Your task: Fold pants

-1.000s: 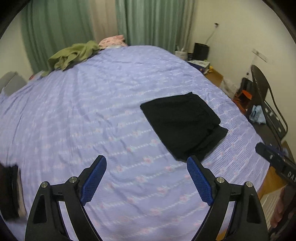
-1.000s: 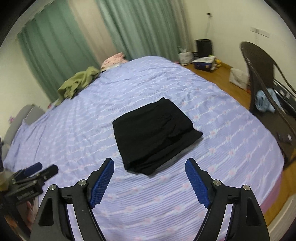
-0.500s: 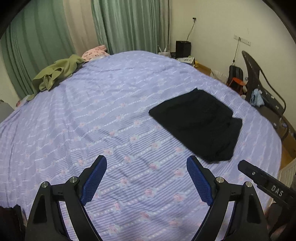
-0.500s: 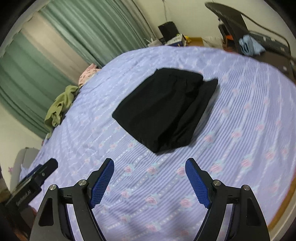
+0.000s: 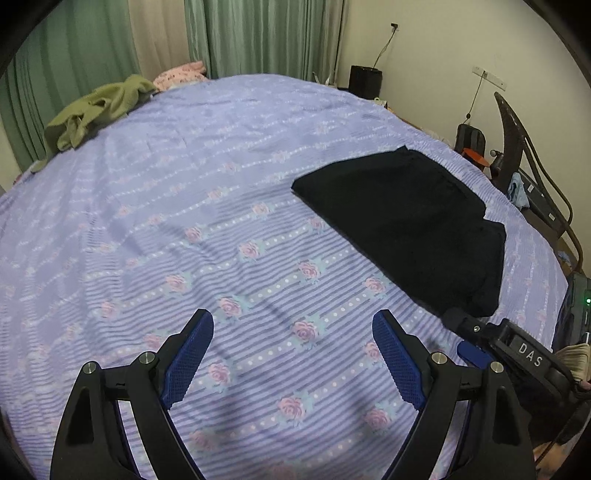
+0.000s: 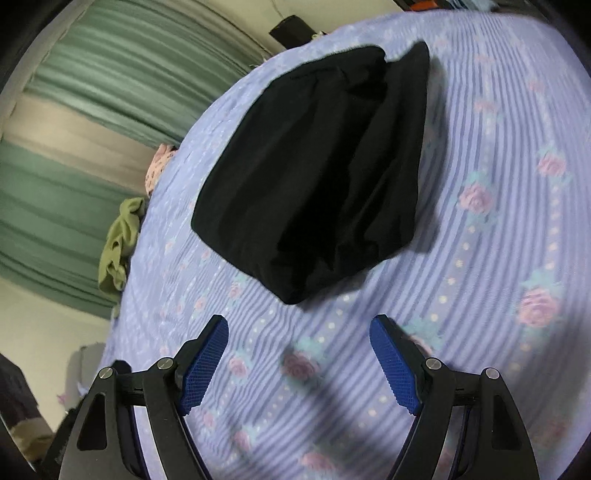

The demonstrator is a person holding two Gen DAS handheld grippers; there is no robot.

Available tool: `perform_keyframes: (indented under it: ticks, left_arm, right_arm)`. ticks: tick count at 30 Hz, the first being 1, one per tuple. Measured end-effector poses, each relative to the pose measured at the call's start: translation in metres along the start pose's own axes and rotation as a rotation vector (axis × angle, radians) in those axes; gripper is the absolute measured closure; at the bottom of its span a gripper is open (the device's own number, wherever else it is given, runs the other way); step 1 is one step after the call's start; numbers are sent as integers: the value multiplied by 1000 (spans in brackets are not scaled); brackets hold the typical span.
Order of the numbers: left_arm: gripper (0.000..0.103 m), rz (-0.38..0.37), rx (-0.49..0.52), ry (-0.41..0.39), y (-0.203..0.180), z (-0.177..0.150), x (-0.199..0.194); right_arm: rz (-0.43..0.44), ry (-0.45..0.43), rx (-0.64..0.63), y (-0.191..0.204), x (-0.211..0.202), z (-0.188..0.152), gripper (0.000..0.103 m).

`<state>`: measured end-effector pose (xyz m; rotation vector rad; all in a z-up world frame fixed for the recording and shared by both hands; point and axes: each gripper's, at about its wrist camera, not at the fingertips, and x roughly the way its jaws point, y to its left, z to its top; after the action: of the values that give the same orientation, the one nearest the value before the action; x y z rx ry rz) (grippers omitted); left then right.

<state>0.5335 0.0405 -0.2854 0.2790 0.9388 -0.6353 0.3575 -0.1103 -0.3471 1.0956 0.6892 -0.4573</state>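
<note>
The black pants (image 5: 410, 225) lie folded into a compact bundle on the purple flowered bedspread (image 5: 221, 206), right of centre in the left wrist view. In the right wrist view the pants (image 6: 317, 170) fill the upper middle, just beyond the fingertips. My left gripper (image 5: 293, 325) is open and empty, low over the bedspread to the left of the pants. My right gripper (image 6: 299, 330) is open and empty, close to the pants' near corner. The right gripper's body (image 5: 517, 354) shows at the lower right of the left wrist view.
A green garment (image 5: 96, 107) and a pink one (image 5: 181, 72) lie at the bed's far end by green curtains (image 5: 258, 33). A dark chair (image 5: 524, 147) and a black bin (image 5: 365, 79) stand right of the bed by the wall.
Both grippers have dropped lower and closer to the bed and the pants. The right wrist view has tilted strongly. The pants have not moved and both grippers stay open.
</note>
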Motion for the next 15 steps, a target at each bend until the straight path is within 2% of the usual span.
perform_keyframes:
  ticks: [6,11,15]
  left_arm:
    - [15,-54,-27,21,6,10,35]
    - [15,-153,-106,49,13,37,68]
    - [15,-260,-205,76,18,63,97]
  right_arm:
    - [17,-41,-29,6,18,10,23]
    - [13,-56,39,2,30,24,23]
    - [5,-50,80,0,32,30,24]
